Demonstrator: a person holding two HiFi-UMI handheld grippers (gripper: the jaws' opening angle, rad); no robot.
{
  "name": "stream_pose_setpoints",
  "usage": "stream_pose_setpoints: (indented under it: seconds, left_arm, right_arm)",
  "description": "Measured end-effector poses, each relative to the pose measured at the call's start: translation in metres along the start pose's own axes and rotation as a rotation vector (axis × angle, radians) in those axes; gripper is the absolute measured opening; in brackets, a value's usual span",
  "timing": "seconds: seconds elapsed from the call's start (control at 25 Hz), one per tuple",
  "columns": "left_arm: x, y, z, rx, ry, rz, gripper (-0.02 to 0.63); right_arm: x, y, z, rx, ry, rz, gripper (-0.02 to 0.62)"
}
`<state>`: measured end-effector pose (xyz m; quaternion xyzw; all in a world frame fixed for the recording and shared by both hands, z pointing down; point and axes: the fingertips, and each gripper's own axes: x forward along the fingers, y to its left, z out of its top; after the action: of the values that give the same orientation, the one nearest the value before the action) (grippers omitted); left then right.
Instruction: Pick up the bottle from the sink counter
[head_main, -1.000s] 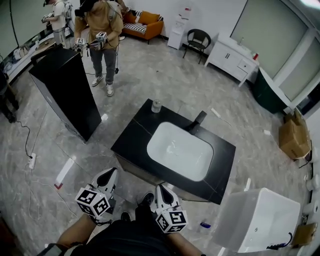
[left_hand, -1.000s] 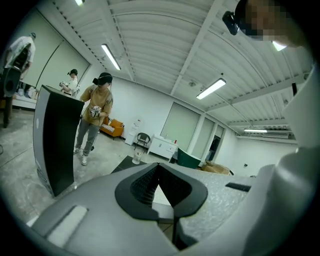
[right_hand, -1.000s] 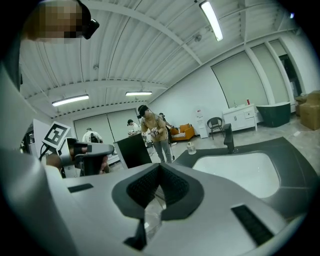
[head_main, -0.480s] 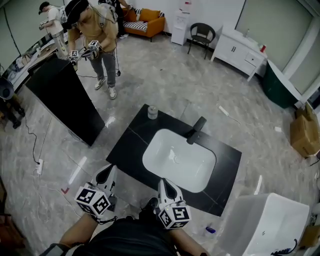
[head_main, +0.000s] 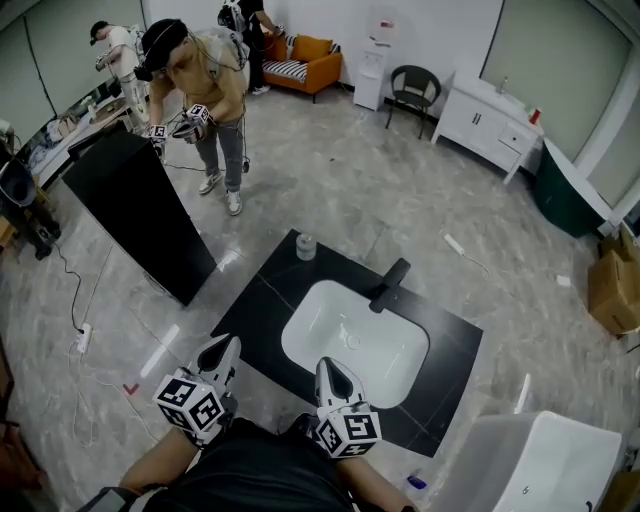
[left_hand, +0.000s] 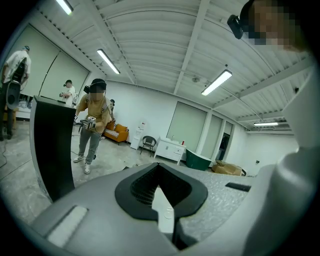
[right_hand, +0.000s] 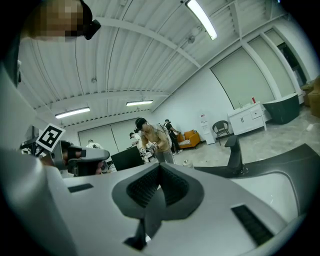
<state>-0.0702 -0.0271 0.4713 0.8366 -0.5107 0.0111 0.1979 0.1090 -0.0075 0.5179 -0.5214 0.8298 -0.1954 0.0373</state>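
Head view, lower centre: left claw (head_main: 224, 347) and right claw (head_main: 329, 366), each with its marker cube, side by side, tips toward the near edge of the black stone-topped sink desk (head_main: 258, 298). Both short of the desk top, touching nothing there.

Left gripper view: left claw (left_hand: 161, 199) with jaws closed together, dark ribbed pads meeting along one seam, nothing gripped. Held close to level, aimed across the room.

Right gripper view: right claw (right_hand: 156, 196) likewise closed, pads meeting, empty. Beyond it, the desk top and the black angular faucet (right_hand: 233, 154).

Small clear plastic bottle (head_main: 306, 246) upright at the far left corner of the desk, upper middle of the head view, well apart from both claws. In the right gripper view, a tiny pale shape (right_hand: 187, 163) above the claw.

White rectangular basin (head_main: 352, 343) sunk in the desk, between the claws and the bottle. Faucet (head_main: 388, 284) at the basin's far rim, right of the bottle.

Upper left of the head view: person in a tan top (head_main: 205, 95) with another pair of claws, beside a tall black cabinet (head_main: 135, 205).
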Motion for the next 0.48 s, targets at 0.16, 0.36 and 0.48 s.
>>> stream_pose_setpoints:
  seconds: [0.16, 0.36, 0.48]
  left_arm:
    - [0.005, 0.000, 0.002, -0.005, -0.012, 0.002, 0.000]
    - [0.018, 0.003, -0.003, -0.021, 0.005, -0.003, 0.000]
    - [0.030, 0.004, -0.008, -0.014, 0.027, -0.022, 0.000]
  right_arm:
    - [0.005, -0.003, 0.003, -0.005, 0.000, 0.010, -0.005]
    - [0.008, -0.009, 0.002, -0.001, 0.012, -0.001, -0.005]
    - [0.010, -0.015, 0.002, 0.003, 0.015, -0.023, -0.005]
